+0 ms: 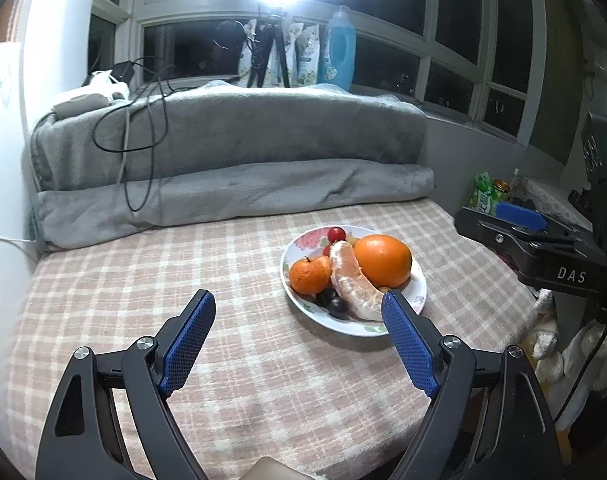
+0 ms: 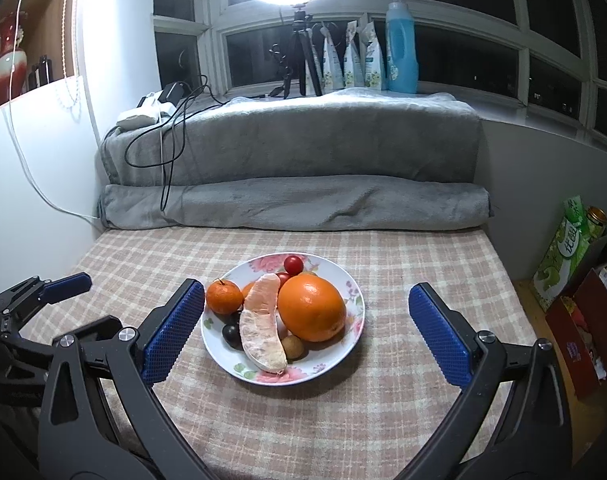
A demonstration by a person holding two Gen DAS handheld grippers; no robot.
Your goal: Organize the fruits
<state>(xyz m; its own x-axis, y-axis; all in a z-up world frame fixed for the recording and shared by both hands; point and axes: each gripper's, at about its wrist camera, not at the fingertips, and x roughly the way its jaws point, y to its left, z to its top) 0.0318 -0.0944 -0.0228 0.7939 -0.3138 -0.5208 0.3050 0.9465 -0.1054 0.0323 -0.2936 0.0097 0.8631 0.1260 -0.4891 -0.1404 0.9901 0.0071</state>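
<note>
1. Blue-padded fingers (image 2: 171, 332) of the right gripper (image 2: 307, 334) stand spread wide and empty above the checked tablecloth (image 2: 303, 420), framing a floral plate (image 2: 345, 354) of fruit set near the middle of the table.

2. To its left, the left gripper (image 1: 299, 344) hangs equally spread, holding nothing, its right fingertip level with the plate's near rim in its own view.

3. Every fruit in view lies on the plate: a large orange (image 2: 312, 307) on the right, a small mandarin (image 2: 224, 297) on the left, a peeled pomelo segment (image 2: 261, 326) between them, dark grapes (image 2: 232, 334) at the near left, a brown kiwi-like fruit (image 2: 294, 347) by the segment's near end, and a cherry tomato (image 2: 293, 264) at the far rim.

4. Judged from this, the sorting looks finished or close to it, with both tools standing clear of the plate.

5. Any further pick would call for a descent over one fruit without nudging its neighbours, which touch.

6. Long axis of the pomelo segment runs near to far, gently curved, its broad end toward the camera and its narrower end pointing at the tomato.

7. Folded grey blankets (image 2: 295, 204) close off the table's far edge.
</note>
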